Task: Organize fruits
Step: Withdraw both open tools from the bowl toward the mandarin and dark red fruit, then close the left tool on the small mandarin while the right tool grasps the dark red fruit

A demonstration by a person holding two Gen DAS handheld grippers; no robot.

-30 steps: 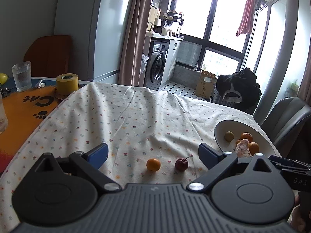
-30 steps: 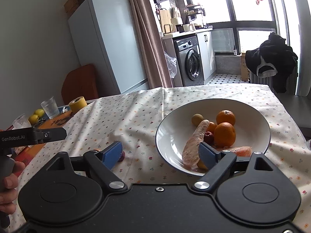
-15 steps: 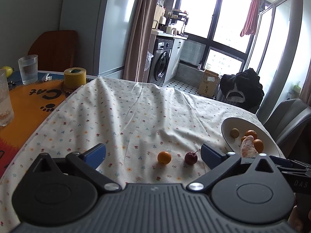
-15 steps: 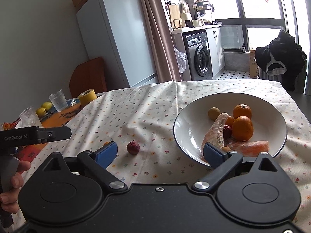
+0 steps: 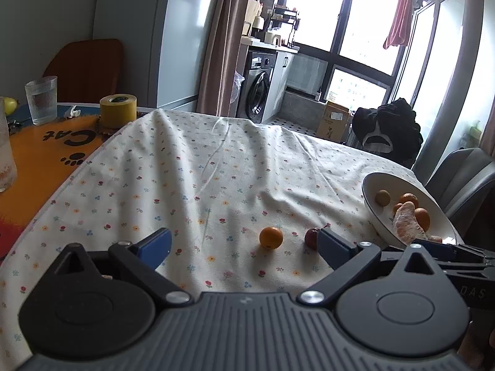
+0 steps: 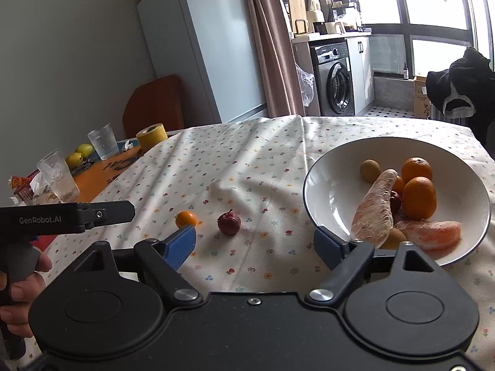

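- "GenRobot.AI" is printed in white on the left gripper [image 6: 102,213], at the left edge of the right wrist view; a hand [image 6: 18,281] holds its grip.
- "Cat" and paw prints mark the orange mat [image 5: 46,154] at the left of the left wrist view.
- "DAS" shows on the right gripper's [image 6: 255,242] side, at lower right in the left view.
- Both grippers are spread wide, holding nothing.
- A small orange [image 5: 271,237] and a dark red fruit [image 5: 312,238] lie near each other on the flowered surface [image 5: 216,170], low centre.
- The white bowl [image 6: 334,167], right of them, holds oranges, a brown fruit and peeled citrus segments.
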